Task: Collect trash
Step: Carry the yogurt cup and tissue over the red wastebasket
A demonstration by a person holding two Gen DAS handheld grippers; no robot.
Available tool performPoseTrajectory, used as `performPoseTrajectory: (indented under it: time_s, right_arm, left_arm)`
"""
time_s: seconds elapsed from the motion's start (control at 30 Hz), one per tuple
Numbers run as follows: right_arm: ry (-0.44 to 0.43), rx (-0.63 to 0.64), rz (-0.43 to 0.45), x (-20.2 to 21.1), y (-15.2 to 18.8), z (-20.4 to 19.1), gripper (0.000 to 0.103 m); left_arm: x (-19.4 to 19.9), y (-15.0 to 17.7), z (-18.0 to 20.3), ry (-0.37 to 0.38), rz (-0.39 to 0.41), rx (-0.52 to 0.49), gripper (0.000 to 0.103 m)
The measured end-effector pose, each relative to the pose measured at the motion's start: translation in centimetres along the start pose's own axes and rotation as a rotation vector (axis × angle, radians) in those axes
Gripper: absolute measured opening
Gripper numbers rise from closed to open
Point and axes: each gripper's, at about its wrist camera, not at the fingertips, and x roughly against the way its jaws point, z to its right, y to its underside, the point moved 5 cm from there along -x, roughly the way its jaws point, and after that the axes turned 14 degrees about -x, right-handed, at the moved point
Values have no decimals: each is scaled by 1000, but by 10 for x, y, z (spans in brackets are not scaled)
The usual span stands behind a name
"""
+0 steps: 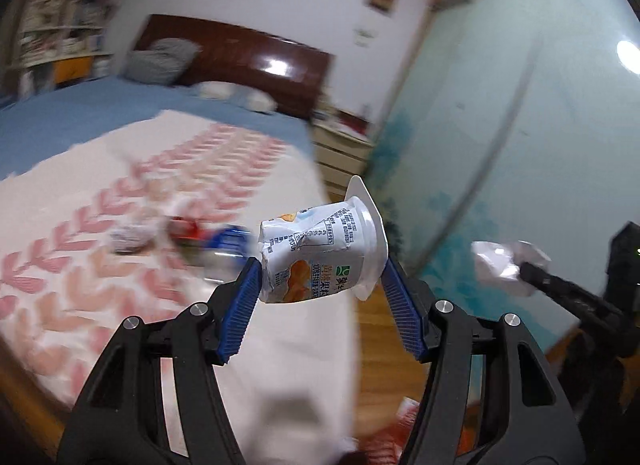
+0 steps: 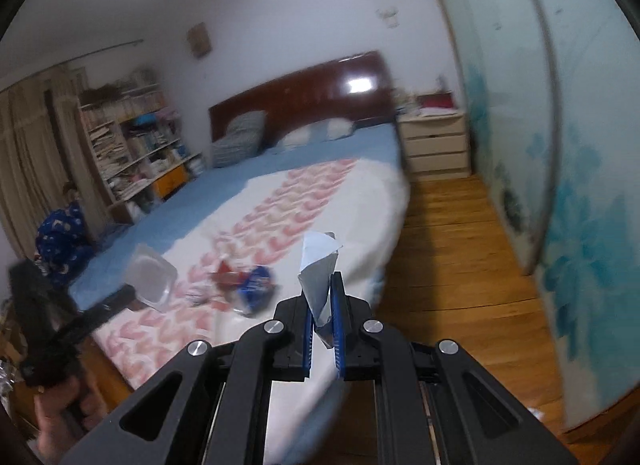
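My left gripper (image 1: pixel 320 265) is shut on a crushed white yogurt cup (image 1: pixel 320 253), held sideways with its rim to the right, above the bed's edge. In the right wrist view the same cup (image 2: pixel 150 277) shows its open mouth at the left. My right gripper (image 2: pixel 322 285) is shut on a crumpled piece of white paper (image 2: pixel 318 265), which sticks up between the blue pads. The left wrist view has that paper (image 1: pixel 504 265) at the far right. On the patterned cover lie a red wrapper (image 2: pixel 226 275), a blue packet (image 2: pixel 256 285) and a small white wad (image 1: pixel 130 237).
The bed (image 2: pixel 320 145) has a blue sheet, pillows and a dark headboard (image 2: pixel 300 93). A nightstand (image 2: pixel 436 145) and a pale sliding wardrobe door (image 2: pixel 560 185) stand to the right, with wooden floor (image 2: pixel 460 265) between. A person in blue (image 2: pixel 64 241) sits by the bookshelf (image 2: pixel 132 145).
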Motion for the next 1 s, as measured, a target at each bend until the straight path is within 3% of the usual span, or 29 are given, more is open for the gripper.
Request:
performPoseTrajectory:
  time_s: [0.17,0.3,0.43,0.53,0.63,0.7,0.8,1.0]
  right_arm:
    - [148,-23,-12,49,1,111,10]
    - [272,-108,-74,68,31,210,10]
    - [428,-215,-191,67,92,314,10]
    - [500,-299,-292,59,143,370,10]
    - [518,-359,-354,55,179,401,10]
    - [517,-388,-377,49,193,408,10]
    - [519,-410,-395,43,203,415,10]
    - [510,-406,-406,21,203,405,10]
  left_arm:
    - [-37,2,123,197,-63,-99,62]
    - [-91,29,217,352,-185,-152,62]
    - [-152,91,286,422,-378,-216,62]
    - [-193,163,325,453,-562,-269,62]
    - [-217,215,350,473,-719,-338,62]
    - [-225,229,360,468,-772,-369,62]
    - [-230,243,370,485,-798,-455,62]
    - [-234,262,366,465,-855,-484,62]
